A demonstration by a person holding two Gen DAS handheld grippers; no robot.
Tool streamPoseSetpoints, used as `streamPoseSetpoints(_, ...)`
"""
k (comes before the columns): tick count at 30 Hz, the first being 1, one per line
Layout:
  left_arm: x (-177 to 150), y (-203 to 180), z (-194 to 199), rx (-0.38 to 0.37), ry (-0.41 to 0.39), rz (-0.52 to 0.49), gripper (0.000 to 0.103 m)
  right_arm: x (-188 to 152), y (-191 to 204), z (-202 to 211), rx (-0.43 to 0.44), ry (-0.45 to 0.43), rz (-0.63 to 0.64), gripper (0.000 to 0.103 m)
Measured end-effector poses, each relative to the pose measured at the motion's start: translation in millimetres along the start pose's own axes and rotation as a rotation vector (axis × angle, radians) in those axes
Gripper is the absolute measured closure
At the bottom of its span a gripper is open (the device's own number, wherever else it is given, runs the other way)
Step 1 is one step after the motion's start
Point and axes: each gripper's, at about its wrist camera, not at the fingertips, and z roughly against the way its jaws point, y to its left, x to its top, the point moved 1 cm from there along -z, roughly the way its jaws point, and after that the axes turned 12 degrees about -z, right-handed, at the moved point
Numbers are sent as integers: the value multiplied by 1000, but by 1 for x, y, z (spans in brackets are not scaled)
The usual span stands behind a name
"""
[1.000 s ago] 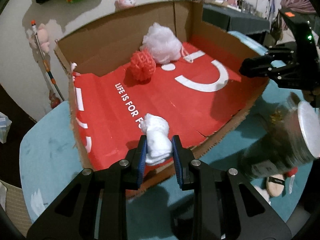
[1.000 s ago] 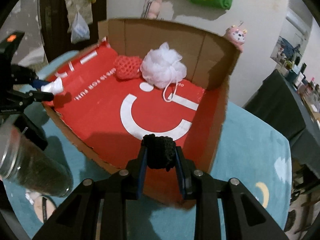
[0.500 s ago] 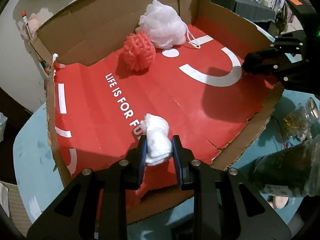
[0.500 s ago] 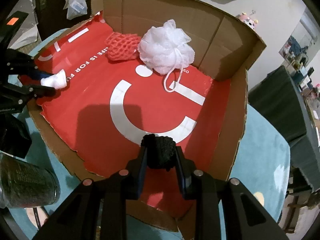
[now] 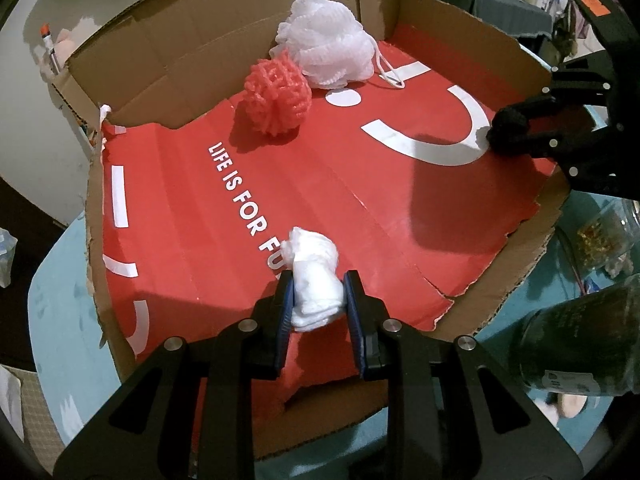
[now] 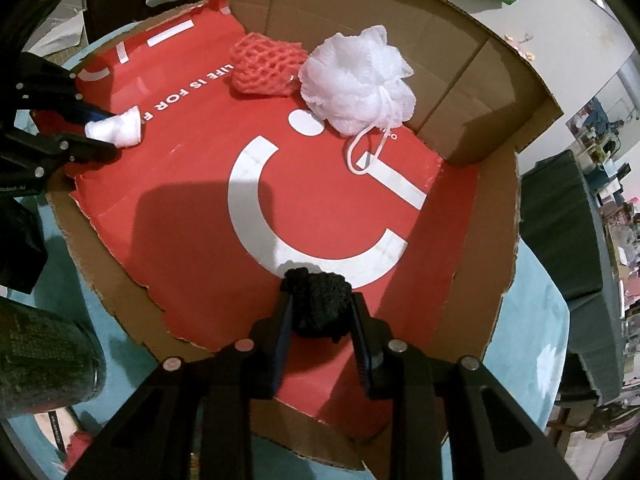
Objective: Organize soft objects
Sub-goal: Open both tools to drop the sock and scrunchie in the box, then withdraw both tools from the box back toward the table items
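White and soft, the wad in the left gripper looks like cloth or tissue: light, squashy, unlikely to slip, and the pads pinch it across its middle, bulging it out above. It hangs just over the near edge of the box. The right gripper is likewise clamped on a black knit ball, springy and weightless by the look of it, low over the white arc at the box's near right. Such things need only a light squeeze at the waist. Inside the red-lined cardboard box, against the far wall, lie a red mesh puff and a white pouf, touching, its cord loop trailing right. A dark jar stands outside on the table.
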Motion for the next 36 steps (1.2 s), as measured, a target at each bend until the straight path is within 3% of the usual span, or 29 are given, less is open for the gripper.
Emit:
streamPoseSetpoints(10,3,-1,-4,-12,0,-7,76,0,-1,-1,-5,2,14,67)
streamPoseSetpoints(12,5,-2,-5,-15,1,-9,69,1,-1,-1,-3,1,16,64)
streamPoseSetpoints(14,6,-4,-5,-18,0,-9,37,1,-2,-2,-1,1,17,62)
streamPoseSetpoints(17,6,-5,-2,-11,-17,-13,37,2,-2,-1,2,-7,17,49)
streamPoseSetpoints(23,7,-5,10,3,-46,-18,37,6,-5,8,3,-32,-7,48)
streamPoseSetpoints(28,7,-3,29,10,-92,8,37,7,-8,28,10,-70,-31,39)
streamPoseSetpoints(35,-1,-16,81,36,-232,56,29,-3,-13,81,29,-184,-97,28)
streamPoseSetpoints(36,-4,-19,90,37,-256,61,29,-6,-14,92,32,-206,-109,21)
